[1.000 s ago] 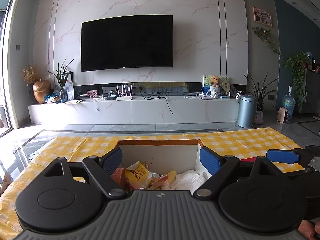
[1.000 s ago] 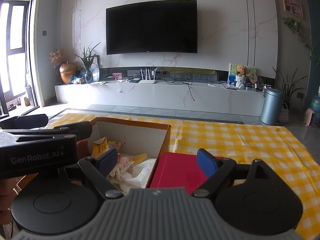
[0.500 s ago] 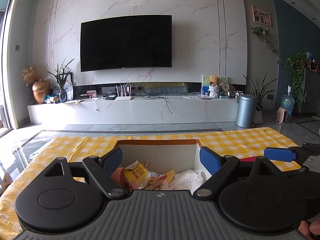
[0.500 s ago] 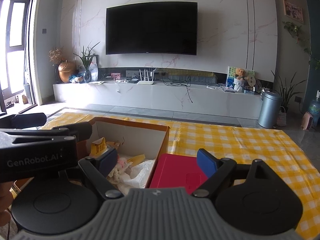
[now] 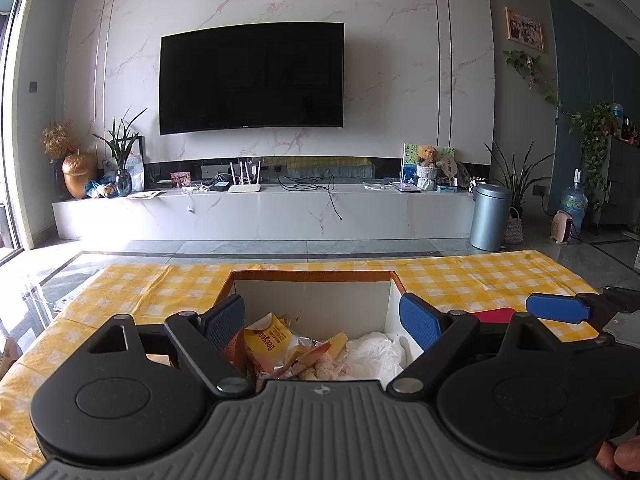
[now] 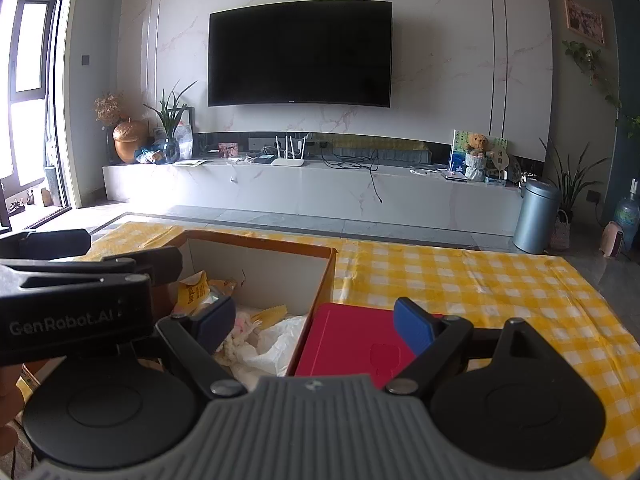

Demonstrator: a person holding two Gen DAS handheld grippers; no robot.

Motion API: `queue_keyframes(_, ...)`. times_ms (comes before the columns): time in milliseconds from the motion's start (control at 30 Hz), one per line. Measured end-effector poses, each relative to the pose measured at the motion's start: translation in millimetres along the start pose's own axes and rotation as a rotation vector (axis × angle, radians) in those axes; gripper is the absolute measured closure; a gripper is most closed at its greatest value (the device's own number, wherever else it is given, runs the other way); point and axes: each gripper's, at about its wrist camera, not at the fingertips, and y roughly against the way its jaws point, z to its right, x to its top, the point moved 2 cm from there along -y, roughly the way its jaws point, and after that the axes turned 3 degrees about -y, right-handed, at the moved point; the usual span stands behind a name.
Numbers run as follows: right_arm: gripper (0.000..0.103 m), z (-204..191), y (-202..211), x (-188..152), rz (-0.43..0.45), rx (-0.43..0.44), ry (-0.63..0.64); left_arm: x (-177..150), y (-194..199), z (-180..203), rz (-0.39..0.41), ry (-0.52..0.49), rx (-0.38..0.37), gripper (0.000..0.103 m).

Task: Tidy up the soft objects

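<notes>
A cardboard box (image 5: pixel 312 277) (image 6: pixel 260 240) stands on the yellow checked tablecloth (image 5: pixel 480 276) (image 6: pixel 460 280). It holds a yellow snack packet (image 5: pixel 267 336) (image 6: pixel 193 290), a white plastic bag (image 5: pixel 374 354) (image 6: pixel 276 340), a pale plush toy (image 6: pixel 240 326) and other wrappers. My left gripper (image 5: pixel 322 320) is open and empty above the box. My right gripper (image 6: pixel 314 322) is open and empty over the box's right wall and a red flat case (image 6: pixel 352 344) (image 5: pixel 494 315).
The left gripper's body (image 6: pixel 72 300) fills the left of the right wrist view; a right fingertip (image 5: pixel 558 308) shows at the right of the left wrist view. Beyond the table are a TV console (image 5: pixel 260 212), a wall TV (image 5: pixel 252 78) and a grey bin (image 5: pixel 488 216).
Both grippers have stayed open and nearly still. The views have shifted only slightly; the right gripper's finger has edged a little leftward in the left wrist view.
</notes>
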Motion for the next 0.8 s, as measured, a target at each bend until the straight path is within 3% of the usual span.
queue_keyframes(800, 0.017, 1.5, -8.8, -3.0, -0.030, -0.019, -0.007, -9.9, -7.8, -1.3, -0.018, -0.004, 0.003, 0.001)
